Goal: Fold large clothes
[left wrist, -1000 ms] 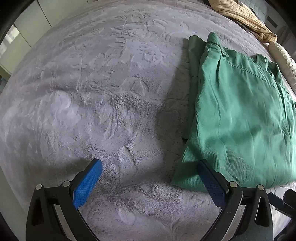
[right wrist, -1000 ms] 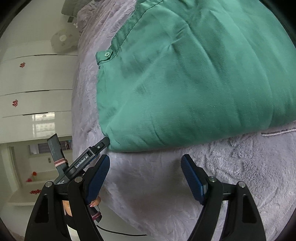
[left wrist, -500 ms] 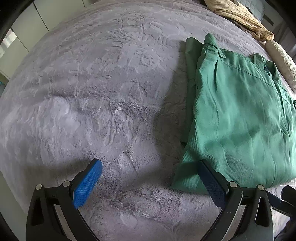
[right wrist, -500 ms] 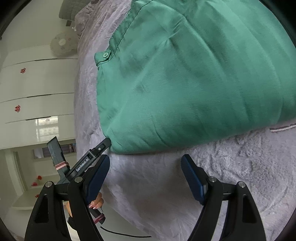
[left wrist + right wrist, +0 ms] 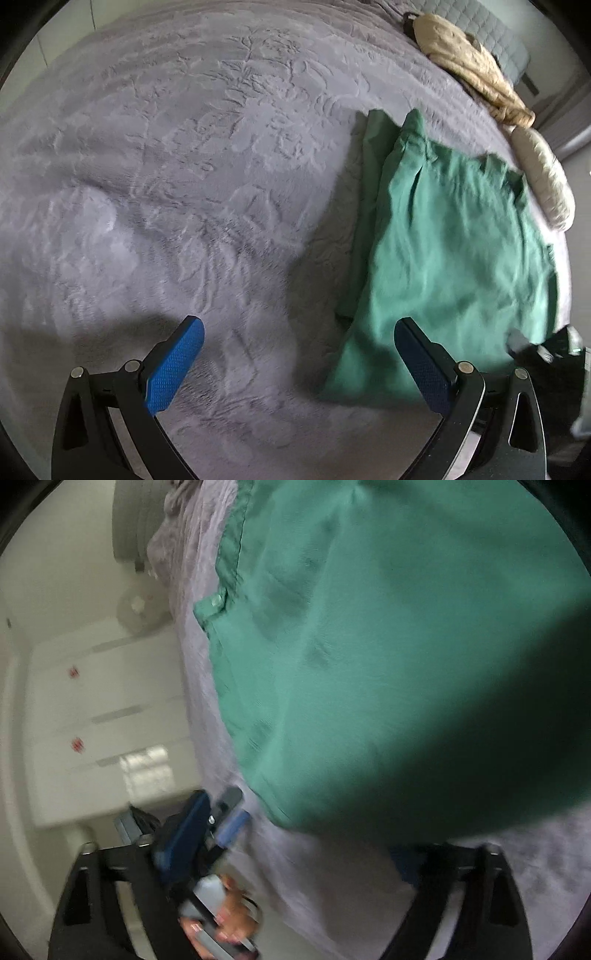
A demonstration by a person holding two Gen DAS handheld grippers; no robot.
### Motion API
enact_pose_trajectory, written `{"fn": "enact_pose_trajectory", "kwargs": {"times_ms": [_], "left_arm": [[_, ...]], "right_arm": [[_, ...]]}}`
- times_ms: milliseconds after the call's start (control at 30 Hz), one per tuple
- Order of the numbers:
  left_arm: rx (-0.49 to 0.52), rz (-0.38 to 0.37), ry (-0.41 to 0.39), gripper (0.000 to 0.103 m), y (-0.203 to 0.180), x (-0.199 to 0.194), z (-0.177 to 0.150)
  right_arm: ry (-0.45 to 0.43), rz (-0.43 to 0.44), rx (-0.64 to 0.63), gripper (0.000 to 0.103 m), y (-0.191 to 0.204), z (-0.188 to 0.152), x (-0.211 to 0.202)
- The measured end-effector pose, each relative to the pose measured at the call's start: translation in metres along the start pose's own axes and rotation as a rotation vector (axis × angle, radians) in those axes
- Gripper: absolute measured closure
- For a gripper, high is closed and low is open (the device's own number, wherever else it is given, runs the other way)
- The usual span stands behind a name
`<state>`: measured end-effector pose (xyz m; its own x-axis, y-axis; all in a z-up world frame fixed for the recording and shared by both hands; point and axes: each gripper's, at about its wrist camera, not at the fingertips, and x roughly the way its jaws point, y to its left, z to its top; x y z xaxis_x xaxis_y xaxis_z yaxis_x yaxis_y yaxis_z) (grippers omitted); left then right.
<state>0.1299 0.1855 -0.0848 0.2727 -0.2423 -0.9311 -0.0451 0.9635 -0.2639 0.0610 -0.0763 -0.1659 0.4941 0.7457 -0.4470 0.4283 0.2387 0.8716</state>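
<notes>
Nearest to you, your left gripper (image 5: 299,354) is hanging spread wide above the grey bedspread (image 5: 177,192), grasping nothing; its blue pads (image 5: 175,363) are standing well apart, and the right-hand pad is sitting just over the near corner of the green garment (image 5: 447,258). Your right gripper (image 5: 291,853) is also showing its fingers parted, with nothing seen between them, though the right finger is lying in deep shadow and the whole view is blurring. In that view your other gripper is appearing at the lower left, with a hand (image 5: 231,919) wrapping its handle.

Just beyond the fingers, the green garment (image 5: 369,646) is lying folded on the bedspread (image 5: 207,635), near the bed's right edge as the left camera sees it. A narrower layer is peeking out along its left side. A buttoned tab (image 5: 210,605) is showing at its far left edge in the right wrist view.

Farther off, a cream bundle (image 5: 546,181) is lying just beside the garment's far corner, and a tan crumpled cloth (image 5: 469,70) is resting near the headboard (image 5: 495,40). White cabinet doors (image 5: 103,720) are standing beyond the bed.
</notes>
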Motion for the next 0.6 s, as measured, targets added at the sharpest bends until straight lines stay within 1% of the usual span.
{"fn": "enact_pose_trajectory", "kwargs": {"times_ms": [67, 100, 133, 167, 200, 233, 300, 333, 400, 467, 533, 600], "left_arm": [[0.000, -0.057, 0.013, 0.000, -0.003, 0.004, 0.005], [0.005, -0.107, 0.030, 0.000, -0.004, 0.007, 0.009], [0.006, -0.144, 0.043, 0.000, -0.005, 0.011, 0.012], [0.002, -0.209, 0.066, 0.000, -0.005, 0.014, 0.014], [-0.010, -0.281, 0.093, 0.000, -0.008, 0.021, 0.018], [-0.018, -0.334, 0.113, 0.000, -0.011, 0.028, 0.022], [-0.036, -0.429, 0.147, 0.000, -0.013, 0.037, 0.032], [-0.046, -0.459, 0.159, 0.000, -0.015, 0.040, 0.036], [-0.050, -0.540, 0.180, 0.000, -0.020, 0.049, 0.047], [-0.021, -0.616, 0.219, 0.000, -0.032, 0.057, 0.056], [0.016, -0.643, 0.255, 0.000, -0.044, 0.064, 0.062], [0.064, -0.631, 0.287, 0.000, -0.066, 0.073, 0.067]], "right_arm": [[-0.025, 0.018, 0.035, 0.010, 0.000, 0.003, 0.007], [-0.033, 0.028, 0.054, 0.010, 0.000, 0.004, 0.009], [-0.036, 0.051, 0.074, 0.016, 0.000, 0.006, 0.010], [-0.035, 0.072, 0.084, 0.025, 0.000, 0.007, 0.011], [-0.028, 0.083, 0.087, 0.056, 0.001, 0.008, 0.012], [-0.022, 0.084, 0.081, 0.073, 0.001, 0.008, 0.011], [-0.007, 0.115, 0.056, 0.083, 0.005, 0.009, 0.009], [-0.007, 0.132, 0.042, 0.086, 0.009, 0.009, 0.007], [-0.012, 0.172, 0.003, 0.086, 0.021, 0.008, -0.001], [-0.009, 0.181, -0.052, 0.086, 0.035, 0.008, -0.007], [-0.002, 0.165, -0.115, 0.086, 0.050, 0.009, -0.012], [0.005, 0.145, -0.158, 0.086, 0.059, 0.008, -0.013]]}}
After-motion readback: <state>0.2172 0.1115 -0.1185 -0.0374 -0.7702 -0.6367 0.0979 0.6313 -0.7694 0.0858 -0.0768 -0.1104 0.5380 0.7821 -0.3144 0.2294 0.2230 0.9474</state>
